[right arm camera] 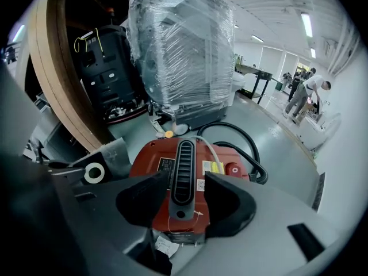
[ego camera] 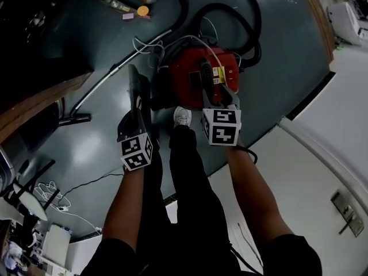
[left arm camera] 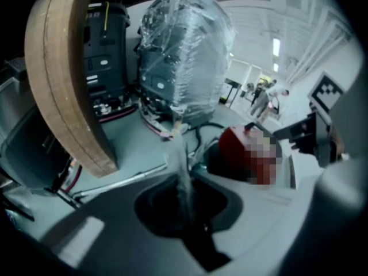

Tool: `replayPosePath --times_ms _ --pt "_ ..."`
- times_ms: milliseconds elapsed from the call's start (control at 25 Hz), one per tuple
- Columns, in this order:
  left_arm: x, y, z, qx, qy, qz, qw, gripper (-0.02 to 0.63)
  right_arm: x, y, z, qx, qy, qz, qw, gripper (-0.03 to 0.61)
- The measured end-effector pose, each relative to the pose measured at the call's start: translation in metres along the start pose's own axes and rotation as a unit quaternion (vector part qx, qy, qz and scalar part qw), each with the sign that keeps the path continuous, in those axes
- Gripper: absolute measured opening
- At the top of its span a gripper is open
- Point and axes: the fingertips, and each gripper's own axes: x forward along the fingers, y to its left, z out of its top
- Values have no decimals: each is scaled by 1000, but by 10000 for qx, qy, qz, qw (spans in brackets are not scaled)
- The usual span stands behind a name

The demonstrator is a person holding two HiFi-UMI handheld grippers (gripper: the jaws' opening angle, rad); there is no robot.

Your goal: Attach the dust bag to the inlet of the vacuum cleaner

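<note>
The red vacuum cleaner (ego camera: 198,73) lies on the grey floor, its black ribbed handle (right arm camera: 182,174) facing up. My right gripper (right arm camera: 183,199) hangs just over it. Its jaws are open, one on each side of the handle and apart from it. My left gripper (ego camera: 134,118) is to the left of the vacuum, shut on the grey dust bag (ego camera: 140,94). In the left gripper view the bag (left arm camera: 183,174) shows edge-on as a thin sheet between the jaws. In the right gripper view the bag (right arm camera: 109,157) shows its white ring opening (right arm camera: 92,172).
A black hose (ego camera: 233,13) loops behind the vacuum. A metal wand (ego camera: 112,73) lies to its left. A person's shoe (ego camera: 182,117) stands close in front of the vacuum. A plastic-wrapped machine (right arm camera: 184,50) and a curved wooden edge (right arm camera: 54,79) stand beyond.
</note>
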Motion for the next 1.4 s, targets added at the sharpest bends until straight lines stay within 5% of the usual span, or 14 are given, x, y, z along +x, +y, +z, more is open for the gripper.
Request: replayPosePath --times_ms 600,1200,1400 --pt "21 -18 -34 -120 50 -13 9999 23 13 5 -6 -170 419 -55 9990 132" --pt "33 -41 -42 -719 133 -145 9972 31 12 4 -6 -62 408 154 9990 133" --pt "30 -50 -51 -920 475 -361 9940 34 12 1 -7 -50 453 105 9989 132"
